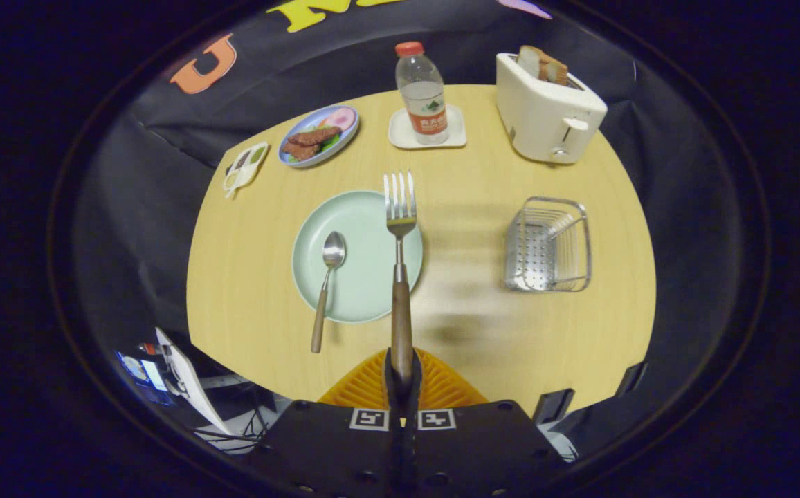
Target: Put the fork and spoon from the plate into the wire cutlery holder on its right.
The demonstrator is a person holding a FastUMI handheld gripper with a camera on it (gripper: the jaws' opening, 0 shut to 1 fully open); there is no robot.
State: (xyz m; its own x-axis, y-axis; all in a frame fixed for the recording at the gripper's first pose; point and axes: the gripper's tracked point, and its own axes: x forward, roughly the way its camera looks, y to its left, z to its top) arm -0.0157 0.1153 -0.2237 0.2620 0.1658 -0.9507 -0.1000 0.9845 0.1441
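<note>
The fork has a shiny metal head and a dark wooden handle pinched between the closed tongs; the spoon matches, polished bowl, paler wood. The plate looks smooth matt glaze, the cutlery holder bright wire and perforated metal, the counter pale wood-grain, satin

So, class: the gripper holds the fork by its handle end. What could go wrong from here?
1. The gripper pinches only the fork's handle end, so it might pivot or slip.
2. The holder is light wire; a long fork could catch its rim or tip it.
3. The spoon overhangs the plate.
</note>
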